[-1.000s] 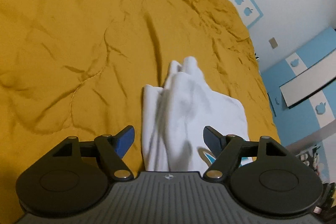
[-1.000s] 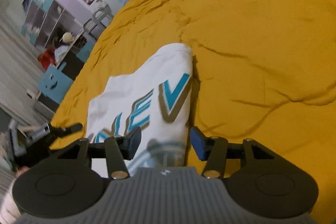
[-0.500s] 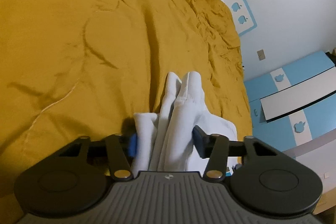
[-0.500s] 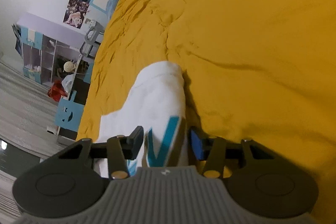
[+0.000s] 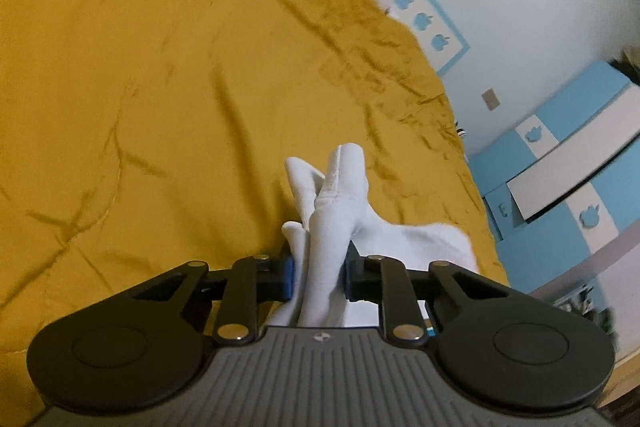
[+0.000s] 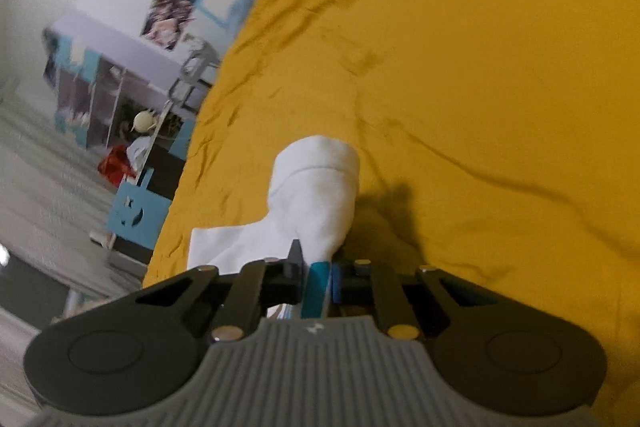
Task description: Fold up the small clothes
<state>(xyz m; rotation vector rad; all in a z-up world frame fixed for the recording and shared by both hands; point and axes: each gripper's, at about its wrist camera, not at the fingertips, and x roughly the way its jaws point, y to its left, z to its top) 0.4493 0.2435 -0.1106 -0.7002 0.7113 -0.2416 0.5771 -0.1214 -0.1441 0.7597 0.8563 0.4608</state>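
A small white T-shirt with teal lettering lies on a yellow bedspread (image 5: 160, 87). In the left wrist view my left gripper (image 5: 318, 277) is shut on a bunched edge of the shirt (image 5: 336, 203), whose folds stick up ahead of the fingers. In the right wrist view my right gripper (image 6: 318, 277) is shut on another edge of the shirt (image 6: 320, 191); a strip of teal print shows between the fingers. Part of the shirt hangs lifted off the bedspread (image 6: 480, 87).
The bed's right edge runs close by in the left wrist view, with a blue and white cabinet (image 5: 560, 163) beyond it. In the right wrist view the bed's left edge drops to the floor, with a blue stool (image 6: 136, 211) and shelves (image 6: 104, 99).
Both grippers closed on the shirt's edges, from open a second ago. They have lifted the cloth, bunching it between the fingers.
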